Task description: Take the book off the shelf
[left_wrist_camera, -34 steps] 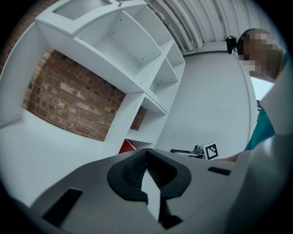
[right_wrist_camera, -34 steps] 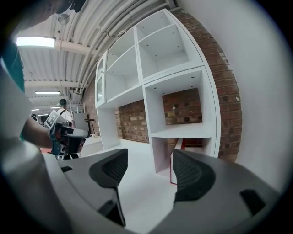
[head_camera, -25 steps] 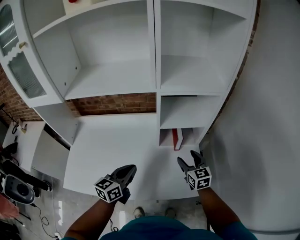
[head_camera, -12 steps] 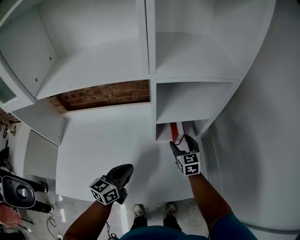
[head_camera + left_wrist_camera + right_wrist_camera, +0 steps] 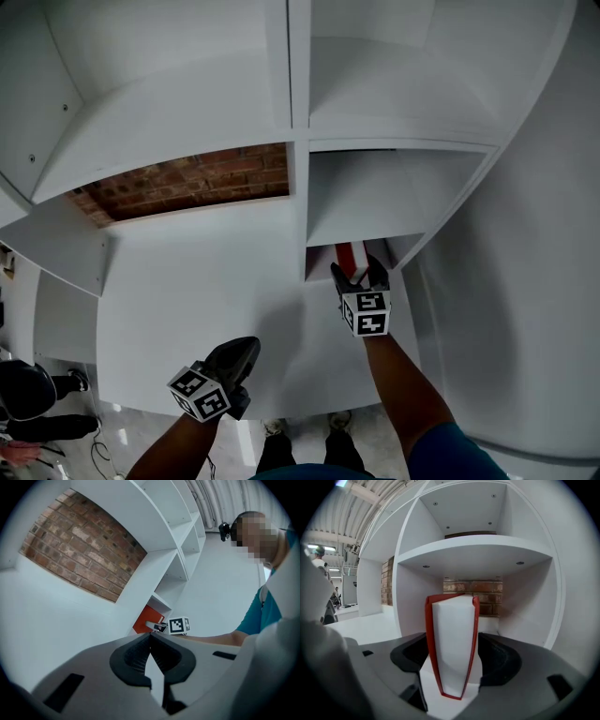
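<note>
The book (image 5: 452, 644), red-covered with its white page edge facing you, stands upright between the jaws of your right gripper (image 5: 355, 273). Those jaws are spread wide, one on each side of the covers. In the right gripper view the dark pads (image 5: 408, 656) sit close to the red covers, but you cannot tell from it whether they press on them.

The book is in the lowest compartment on the right side of the white shelf unit (image 5: 296, 112), roughly midway between that compartment's side walls. One shelf board (image 5: 375, 202) of the unit runs just above it. Through the unit's open back, a brick wall (image 5: 192, 180) shows behind the book and across the wide bay on the unit's left side.

In front of that left bay lies the white tabletop (image 5: 197, 291). Your left gripper (image 5: 246, 349) hangs over the tabletop's near edge, well apart from the unit's book compartment. Its jaws are pressed together with nothing between them.
</note>
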Motion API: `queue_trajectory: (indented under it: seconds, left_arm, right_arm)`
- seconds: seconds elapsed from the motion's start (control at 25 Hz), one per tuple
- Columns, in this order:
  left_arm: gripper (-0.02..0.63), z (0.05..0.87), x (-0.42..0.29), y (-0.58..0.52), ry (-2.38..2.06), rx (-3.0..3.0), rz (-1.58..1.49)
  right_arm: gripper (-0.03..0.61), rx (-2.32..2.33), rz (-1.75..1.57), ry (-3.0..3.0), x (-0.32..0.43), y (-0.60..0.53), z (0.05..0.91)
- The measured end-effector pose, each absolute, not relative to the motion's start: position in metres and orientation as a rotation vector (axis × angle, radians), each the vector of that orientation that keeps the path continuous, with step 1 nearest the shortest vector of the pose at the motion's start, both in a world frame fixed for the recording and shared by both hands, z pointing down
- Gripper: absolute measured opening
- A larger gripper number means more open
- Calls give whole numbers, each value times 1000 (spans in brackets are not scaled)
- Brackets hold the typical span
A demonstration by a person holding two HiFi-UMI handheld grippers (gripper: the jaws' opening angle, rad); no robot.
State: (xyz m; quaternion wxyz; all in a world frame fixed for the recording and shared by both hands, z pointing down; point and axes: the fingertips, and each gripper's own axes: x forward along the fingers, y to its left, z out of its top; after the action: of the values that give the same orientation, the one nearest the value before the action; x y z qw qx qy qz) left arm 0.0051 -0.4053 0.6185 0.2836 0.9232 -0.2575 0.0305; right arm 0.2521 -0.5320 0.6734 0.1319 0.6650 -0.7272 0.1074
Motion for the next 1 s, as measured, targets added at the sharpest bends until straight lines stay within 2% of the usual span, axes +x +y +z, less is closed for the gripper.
queue_trajectory:
  seconds: [0.76,0.8,0.84,0.88,1.0]
  left_arm:
    - [11,631,6,-414,-669,2420,45]
    - [11,631,6,-414,-669,2420,43]
    - [11,631,5,-414,-667,2421,40]
    - [11,630,5,-414,-665,2423,37]
    - [11,627,2,-412,-671,2423,37]
  right_arm:
    - [291,2032,272,-2070,262,-560,680]
    - [278,2040,269,-2054,264,-560,680]
    - [204,2047,267,-2038,267,-559,680]
    - [179,2053,269,-2025,270,-559,679]
    - [179,2055,294,-2017,276,-555,676]
